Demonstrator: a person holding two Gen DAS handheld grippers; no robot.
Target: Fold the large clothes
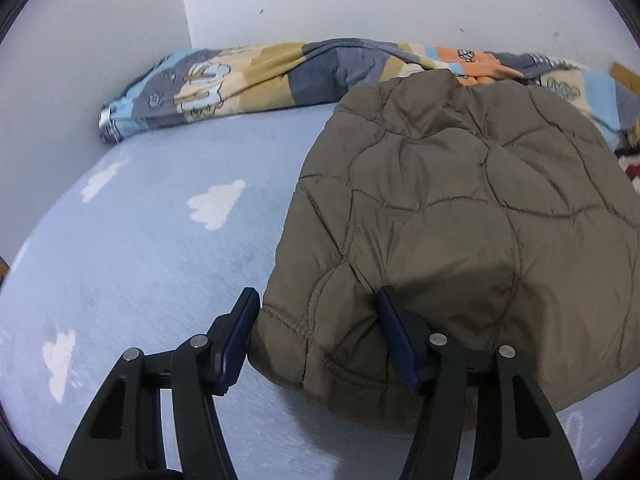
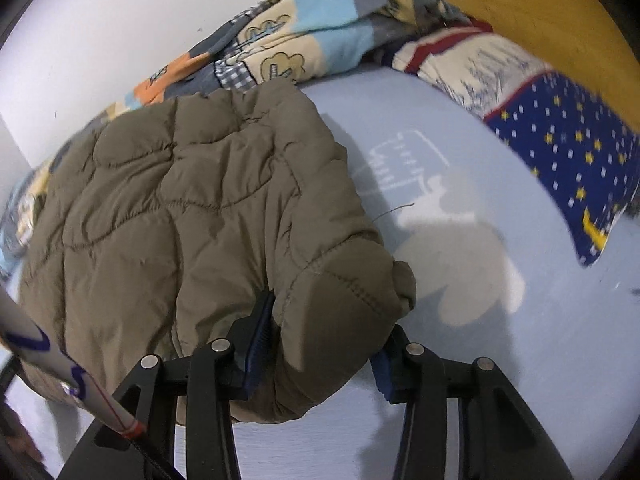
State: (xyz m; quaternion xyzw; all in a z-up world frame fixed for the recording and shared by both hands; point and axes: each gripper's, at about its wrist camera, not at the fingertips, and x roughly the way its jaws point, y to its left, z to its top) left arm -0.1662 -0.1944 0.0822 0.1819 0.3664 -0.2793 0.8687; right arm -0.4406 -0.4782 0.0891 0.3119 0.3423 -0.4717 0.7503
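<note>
An olive-brown quilted jacket [image 1: 460, 216] lies folded on the pale blue bed sheet [image 1: 152, 264]. My left gripper [image 1: 316, 300] is open, with the jacket's near left corner lying between its jaws. In the right wrist view the same jacket [image 2: 192, 208] fills the left half. My right gripper [image 2: 332, 320] is open, with the jacket's near right corner bulging between its jaws. Its right fingertip [image 2: 384, 364] is partly hidden by the fabric.
A rolled patchwork blanket [image 1: 240, 80] lies along the white wall behind the jacket. A navy starred pillow [image 2: 560, 148] lies at the right, beside a yellow headboard [image 2: 540, 12]. A white printed sleeve [image 2: 60, 364] crosses the lower left of the right wrist view.
</note>
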